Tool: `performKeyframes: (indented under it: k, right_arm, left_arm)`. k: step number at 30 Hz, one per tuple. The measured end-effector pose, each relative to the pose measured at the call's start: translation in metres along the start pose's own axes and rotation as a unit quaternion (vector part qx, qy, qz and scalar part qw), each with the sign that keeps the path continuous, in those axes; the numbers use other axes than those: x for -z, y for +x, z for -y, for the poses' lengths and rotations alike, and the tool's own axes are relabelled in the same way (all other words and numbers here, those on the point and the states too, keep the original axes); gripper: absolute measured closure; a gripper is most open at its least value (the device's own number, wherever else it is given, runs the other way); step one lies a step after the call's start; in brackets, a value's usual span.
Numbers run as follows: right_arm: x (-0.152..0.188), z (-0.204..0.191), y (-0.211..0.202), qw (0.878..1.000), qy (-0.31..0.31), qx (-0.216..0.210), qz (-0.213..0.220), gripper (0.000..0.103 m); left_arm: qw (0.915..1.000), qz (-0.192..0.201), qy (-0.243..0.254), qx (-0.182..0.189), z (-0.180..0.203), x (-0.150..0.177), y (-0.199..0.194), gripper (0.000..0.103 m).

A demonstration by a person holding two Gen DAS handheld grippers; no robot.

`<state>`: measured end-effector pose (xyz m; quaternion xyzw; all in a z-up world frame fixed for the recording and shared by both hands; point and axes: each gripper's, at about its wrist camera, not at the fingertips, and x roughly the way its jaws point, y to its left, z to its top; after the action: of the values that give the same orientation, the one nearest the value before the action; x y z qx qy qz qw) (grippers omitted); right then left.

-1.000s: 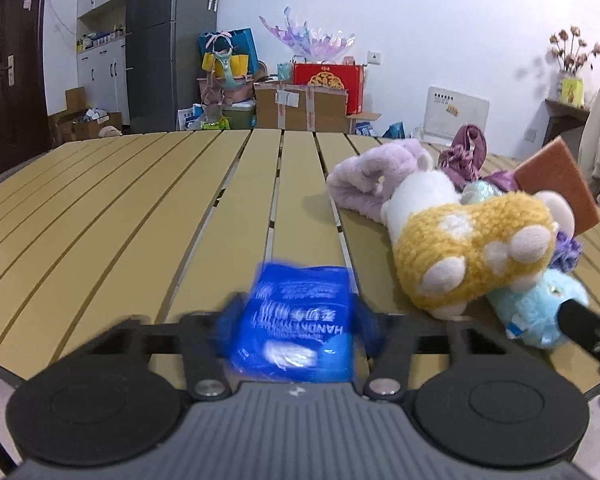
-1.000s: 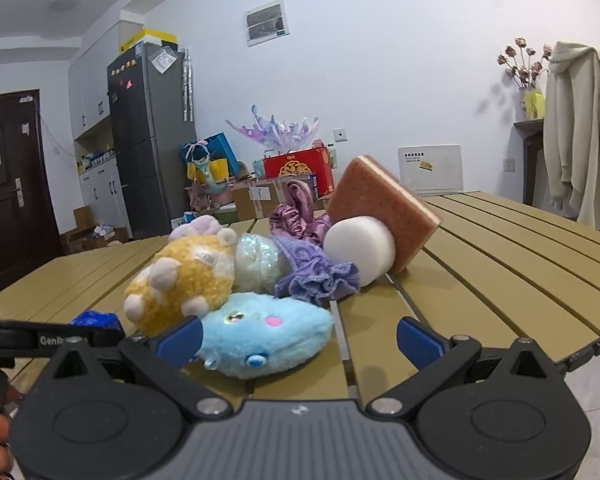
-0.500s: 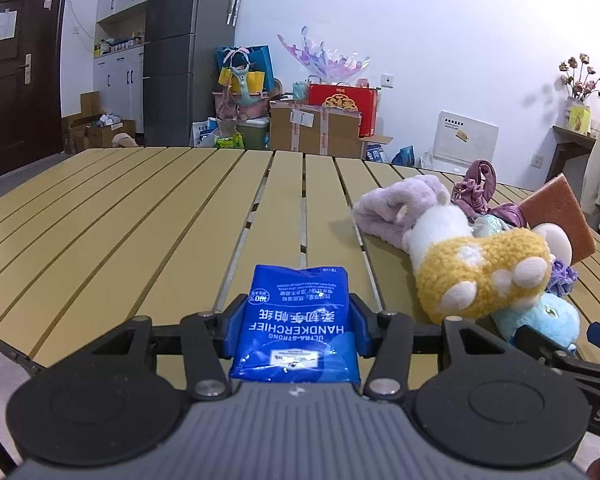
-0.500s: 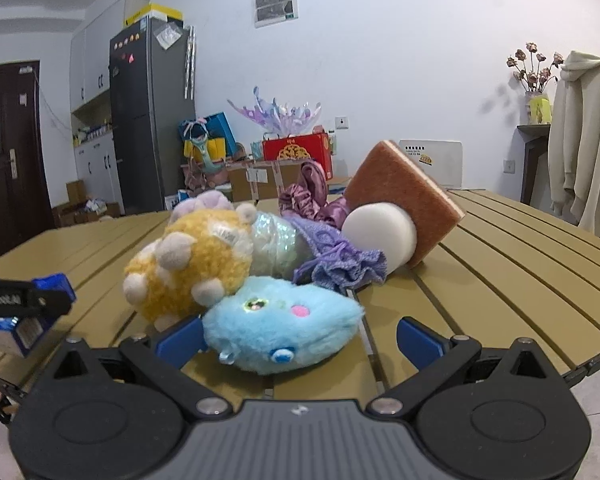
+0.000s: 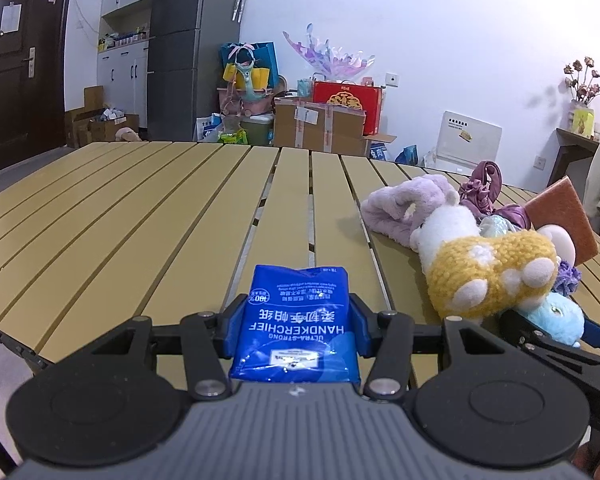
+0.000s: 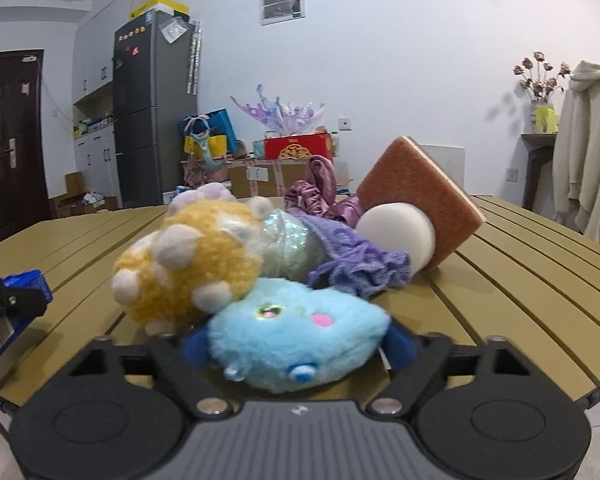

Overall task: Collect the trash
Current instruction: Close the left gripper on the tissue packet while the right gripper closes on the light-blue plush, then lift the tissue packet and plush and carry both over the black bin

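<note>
Right now I am holding the blue tissue pack (image 5: 296, 324) clamped in the left gripper (image 5: 296, 320), its pads pressing the pack's two sides, lifted just over the near edge of the tabletop (image 5: 140, 208). I am closing the right gripper (image 6: 298, 344) around the light blue plush toy (image 6: 296, 340), which is lying at the front of the pile; the jaws are coming in on both flanks, but I cannot tell whether the pads are biting yet. To do this well, I am judging that I should keep the squeeze centred on the toy's body, since fluff compresses and a grip on the fur alone could slip. The yellow plush toy (image 6: 188, 264) is leaning on the blue one, so I am expecting it to tumble if I lift quickly; a slow, straight pull toward me looks safer. Behind them the purple cloth (image 6: 360, 260), the white foam roll (image 6: 396, 236) and the brown sponge (image 6: 420, 192) are crowding together. As for containers, I am seeing no bin or bag within either view for collecting anything.
</note>
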<state>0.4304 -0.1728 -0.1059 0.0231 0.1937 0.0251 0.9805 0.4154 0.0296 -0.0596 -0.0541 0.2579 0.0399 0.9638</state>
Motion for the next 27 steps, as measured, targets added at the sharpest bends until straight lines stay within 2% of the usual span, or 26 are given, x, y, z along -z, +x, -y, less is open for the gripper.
performKeyframes:
  k: [6,15,27]
  right_arm:
    - [-0.003,-0.001,-0.012,1.000,-0.015,-0.004,-0.001,0.026]
    - [-0.014,0.007,-0.043,0.999,-0.010,-0.002,0.039,0.027]
    - [-0.026,0.012,-0.085,0.996,-0.003,-0.032,0.084,0.027]
  left_arm:
    - [1.0000,0.002,-0.003,0.002,-0.002,0.000,-0.001,0.051]
    - [0.9999,0.009,-0.005,0.002,-0.001,-0.001,-0.007,0.051]
    - [0.9995,0.027,0.000,0.015,-0.001,-0.001,-0.031,0.051]
